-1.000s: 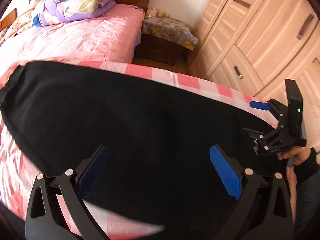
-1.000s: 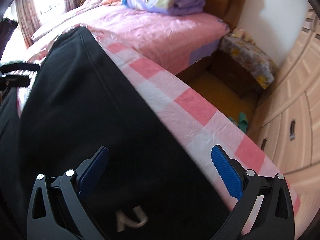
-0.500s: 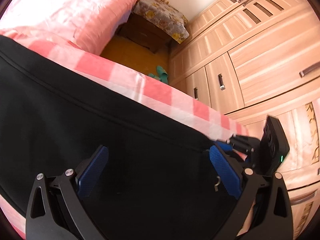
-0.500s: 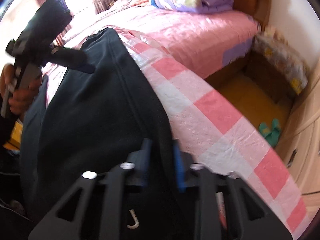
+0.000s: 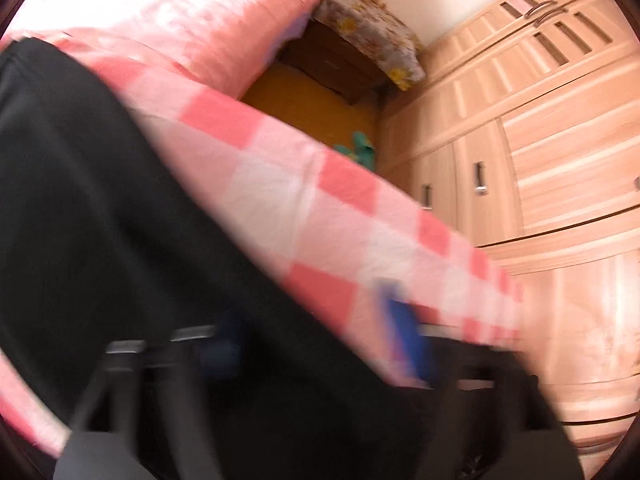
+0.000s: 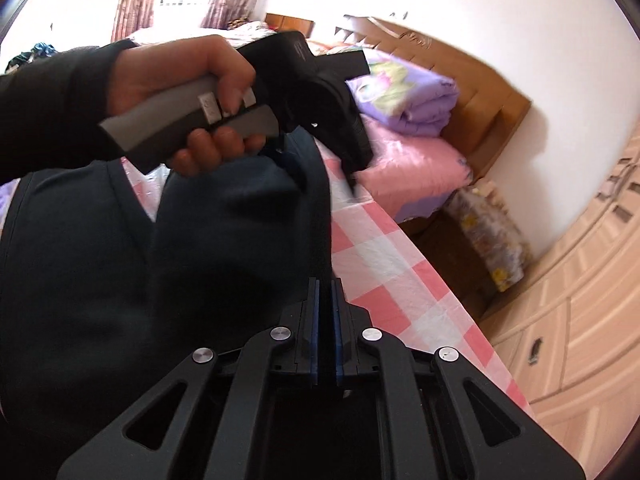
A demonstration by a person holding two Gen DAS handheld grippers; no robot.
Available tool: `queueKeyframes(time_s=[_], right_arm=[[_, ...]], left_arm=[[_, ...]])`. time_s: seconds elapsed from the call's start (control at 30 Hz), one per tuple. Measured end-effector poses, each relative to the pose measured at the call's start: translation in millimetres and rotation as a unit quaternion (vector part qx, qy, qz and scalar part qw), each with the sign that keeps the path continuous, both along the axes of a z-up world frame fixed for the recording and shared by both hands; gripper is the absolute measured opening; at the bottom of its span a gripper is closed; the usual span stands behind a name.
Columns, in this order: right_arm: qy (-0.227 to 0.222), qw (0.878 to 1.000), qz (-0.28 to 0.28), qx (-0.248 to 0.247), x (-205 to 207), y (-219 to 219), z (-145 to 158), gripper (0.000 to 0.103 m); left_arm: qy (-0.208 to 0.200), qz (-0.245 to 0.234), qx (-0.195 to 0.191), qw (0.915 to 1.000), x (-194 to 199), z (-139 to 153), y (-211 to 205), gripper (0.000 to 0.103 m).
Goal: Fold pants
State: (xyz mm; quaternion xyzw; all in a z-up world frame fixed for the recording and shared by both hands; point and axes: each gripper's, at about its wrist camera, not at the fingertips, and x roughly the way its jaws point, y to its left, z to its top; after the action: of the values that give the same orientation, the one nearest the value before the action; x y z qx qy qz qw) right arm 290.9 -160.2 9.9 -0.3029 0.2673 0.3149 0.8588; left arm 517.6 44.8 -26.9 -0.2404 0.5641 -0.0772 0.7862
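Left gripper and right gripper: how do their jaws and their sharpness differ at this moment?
The right gripper has its jaws shut on an edge of the black pants; the left gripper shows a gap between its jaws, with pants cloth across it, and whether it grips is unclear. The right gripper is sharp in its own view; the left gripper is motion-blurred in its own. Both are at the pants.

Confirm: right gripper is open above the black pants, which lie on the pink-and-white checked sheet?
Not quite. The right gripper is shut on the black pants, the fabric edge pinched between its blue pads, as the right wrist view shows. The rest holds: the pants lie on the pink-and-white checked sheet.
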Motion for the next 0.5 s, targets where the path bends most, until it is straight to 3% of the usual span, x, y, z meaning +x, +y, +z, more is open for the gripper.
queueKeyframes(time_s=[0.1,0.17,0.27,0.3,0.33,0.37,0.4,0.43,0.5], right_arm=[[-0.009,1.000,-0.015,0.013,-17.2,0.3,1.5,0.002],[-0.008,1.000,-0.022,0.021,-32.2,-4.1,-2.0,0.002],[0.040,0.995,-0.039,0.083,-60.7,-15.5,-0.7,0.002],[0.042,0.993,-0.046,0.099,-69.3,-20.7,0.4,0.006],[0.044,0.990,-0.062,0.121,-79.0,-29.4,1.8,0.012],[0.053,0.986,-0.074,0.143,-83.8,-36.8,2.2,0.048],[0.066,0.978,-0.093,0.177,-90.6,-49.6,2.5,0.098],[0.065,0.969,-0.107,0.211,-98.5,-62.7,2.5,0.093],[0.081,0.958,-0.132,0.240,-102.3,-79.7,-1.2,0.099]], left_arm=[[-0.059,0.003,-0.028,0.9978,-35.6,13.7,20.3,0.010],[-0.116,-0.003,-0.020,0.9930,-66.7,31.7,27.6,0.010],[-0.232,-0.023,0.024,0.9721,-140.4,67.3,28.2,0.010],[-0.271,-0.032,0.031,0.9614,-172.1,75.0,28.2,0.010],[-0.303,-0.043,0.032,0.9514,-197.8,78.7,27.5,0.010],[-0.330,-0.058,0.037,0.9415,-222.1,80.9,25.1,0.010],[-0.361,-0.084,0.046,0.9277,-254.2,77.8,20.9,0.010],[-0.380,-0.106,0.052,0.9172,-276.6,71.8,17.1,0.010],[-0.412,-0.167,0.074,0.8927,-322.7,49.7,6.6,0.010]])
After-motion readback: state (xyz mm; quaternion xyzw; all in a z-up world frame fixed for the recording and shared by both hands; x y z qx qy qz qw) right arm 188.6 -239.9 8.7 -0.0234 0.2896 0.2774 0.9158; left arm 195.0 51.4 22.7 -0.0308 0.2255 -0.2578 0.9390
